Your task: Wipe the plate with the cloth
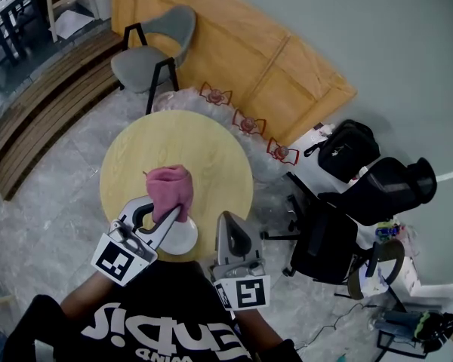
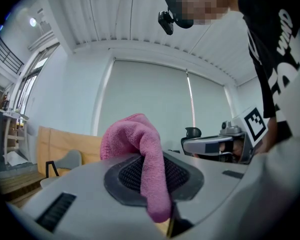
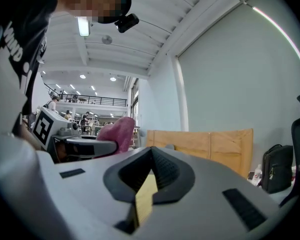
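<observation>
A pink cloth (image 1: 170, 187) hangs bunched over the near part of the round yellow table (image 1: 174, 142). My left gripper (image 1: 177, 214) is shut on its lower end, and in the left gripper view the cloth (image 2: 135, 139) is pinched between the jaws and folds over them. A small white plate (image 1: 183, 240) lies at the table's near edge, right under the left gripper and partly hidden by it. My right gripper (image 1: 226, 219) is just right of the plate over the table's edge, shut with nothing in it; only a sliver of table shows between its jaws (image 3: 151, 151).
A grey chair (image 1: 155, 47) stands beyond the table, with a large wooden panel (image 1: 272, 59) behind it. To the right are a black office chair (image 1: 325, 240) and a black bag (image 1: 347, 149). Wooden slats (image 1: 45, 111) run along the left.
</observation>
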